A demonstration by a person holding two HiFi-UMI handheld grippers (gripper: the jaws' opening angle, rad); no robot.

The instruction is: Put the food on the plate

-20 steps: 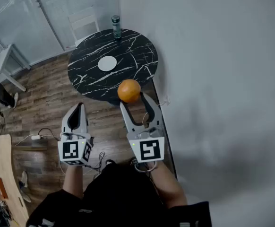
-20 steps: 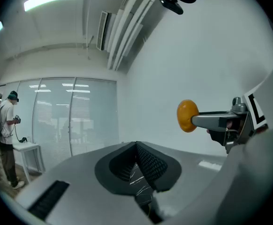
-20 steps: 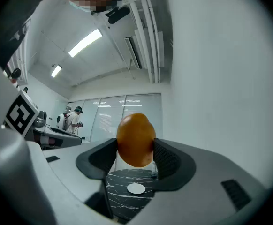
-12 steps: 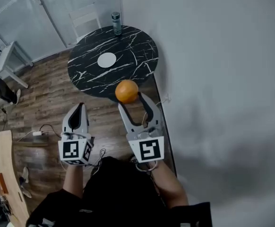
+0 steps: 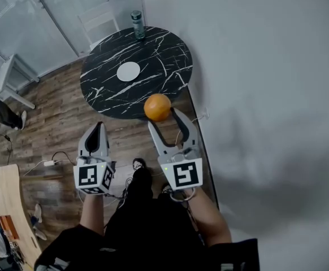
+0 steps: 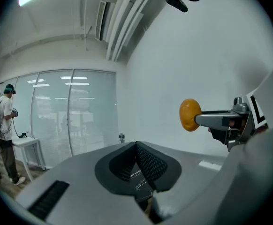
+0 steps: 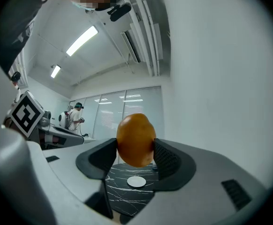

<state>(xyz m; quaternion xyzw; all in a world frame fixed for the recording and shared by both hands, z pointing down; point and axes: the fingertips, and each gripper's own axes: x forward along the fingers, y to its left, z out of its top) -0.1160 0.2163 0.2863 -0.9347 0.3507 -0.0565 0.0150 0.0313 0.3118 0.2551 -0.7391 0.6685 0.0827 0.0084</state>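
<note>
An orange (image 5: 157, 106) (image 7: 136, 140) is clamped between the pads of my right gripper (image 5: 164, 115) (image 7: 135, 156), held in the air over the near edge of a round black marble table (image 5: 170, 61). A small white plate (image 5: 128, 71) (image 7: 136, 181) lies near the middle of that table, well ahead of the orange. My left gripper (image 5: 96, 132) (image 6: 134, 159) hangs over the wooden floor to the left, its pads pressed together with nothing between them. In the left gripper view the orange (image 6: 190, 115) shows at the tip of the right gripper.
A green bottle (image 5: 137, 25) stands at the table's far edge, with a white chair (image 5: 100, 20) behind it. A grey wall (image 5: 266, 95) runs along the right. A cable and plug (image 5: 46, 164) lie on the wood floor. A person (image 6: 4, 125) stands far off by a glass partition.
The table and plate have shifted a little in the head view as the person stepped; a foot now shows below. The orange stays gripped in the right gripper.
</note>
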